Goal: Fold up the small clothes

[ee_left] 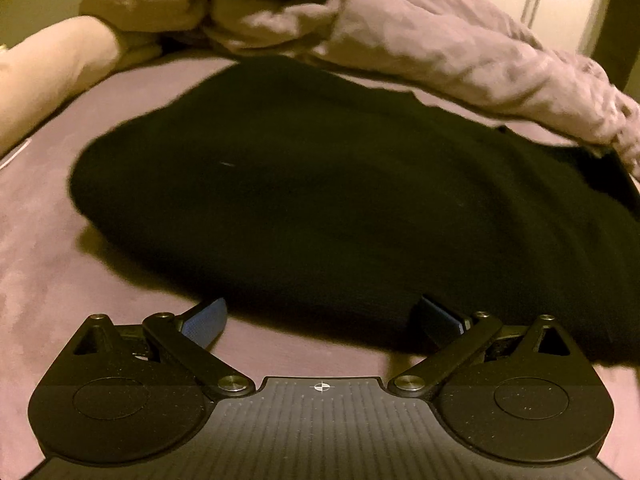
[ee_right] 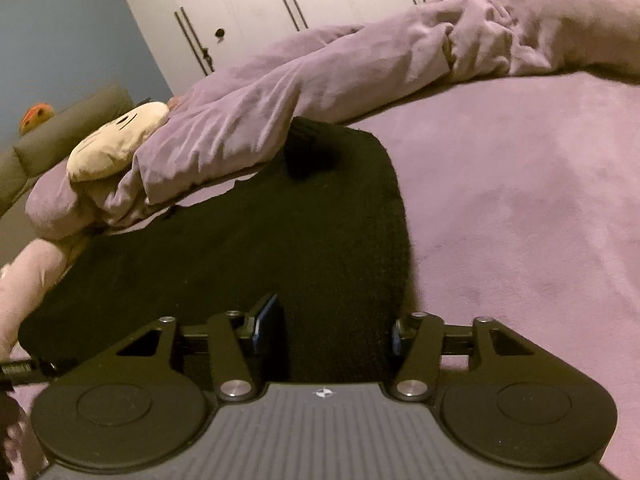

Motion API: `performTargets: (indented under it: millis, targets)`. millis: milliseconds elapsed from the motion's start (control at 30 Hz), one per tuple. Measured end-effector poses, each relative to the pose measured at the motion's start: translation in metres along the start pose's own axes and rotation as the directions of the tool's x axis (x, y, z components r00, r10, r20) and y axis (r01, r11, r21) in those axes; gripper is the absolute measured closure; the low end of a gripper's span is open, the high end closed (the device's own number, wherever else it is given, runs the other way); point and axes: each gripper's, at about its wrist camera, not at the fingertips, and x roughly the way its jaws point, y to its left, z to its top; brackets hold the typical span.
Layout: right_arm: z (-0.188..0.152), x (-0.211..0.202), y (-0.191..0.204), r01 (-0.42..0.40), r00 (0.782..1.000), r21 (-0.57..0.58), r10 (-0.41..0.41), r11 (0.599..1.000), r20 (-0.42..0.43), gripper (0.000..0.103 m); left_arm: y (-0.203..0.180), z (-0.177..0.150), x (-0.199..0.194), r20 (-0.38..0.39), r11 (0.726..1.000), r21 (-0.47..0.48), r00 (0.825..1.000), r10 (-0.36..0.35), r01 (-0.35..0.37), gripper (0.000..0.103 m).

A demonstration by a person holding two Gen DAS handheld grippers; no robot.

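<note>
Black garment lies flat, apparently lengthwise left-right, both grippers' fingers spread, empty.

Black garment blurred (folds perhaps unreadable); duvet hides its far edge.

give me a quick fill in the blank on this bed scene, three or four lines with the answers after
1. The garment spread on the bed is ____ in colour.
2. The left gripper has its jaws ____, with nothing between them.
3. The crumpled duvet beyond the garment is ____ in colour.
4. The cream plush toy lies partly under the ____.

Missing words: black; open; purple; duvet
</note>
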Motion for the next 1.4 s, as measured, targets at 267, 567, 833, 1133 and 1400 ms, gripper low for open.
performTargets:
  millis: [267, 567, 833, 1133, 1400]
  targets:
    - [-0.002, -0.007, 0.013, 0.094, 0.995, -0.142, -0.09, 0.985, 0.029, 0.074, 0.082, 0.019, -0.004, 0.01, 0.98, -0.177, 0.996, 0.091, -0.088, 0.0]
    - [-0.003, -0.004, 0.019, 0.169, 0.986, -0.183, -0.164, 0.969, 0.04, 0.074, 0.114, 0.035, 0.004, 0.018, 0.949, -0.314, 0.999, 0.03, -0.023, 0.0]
    - [0.005, -0.024, 0.012, 0.35, 0.935, -0.114, -0.338, 0.93, 0.111, 0.05, 0.106, 0.038, 0.019, 0.003, 0.969, -0.241, 0.999, 0.052, -0.05, 0.0]
    - [-0.011, -0.026, 0.092, 0.323, 0.941, -0.192, -0.294, 0.927, 0.166, 0.074, 0.102, 0.026, 0.013, 0.017, 0.978, -0.209, 1.0, 0.013, -0.009, 0.0]
    - [-0.029, 0.058, 0.173, 0.178, 0.984, -0.237, -0.169, 0.955, 0.058, 0.084, 0.097, 0.023, 0.017, 0.009, 0.989, -0.139, 0.999, -0.043, 0.044, 0.0]
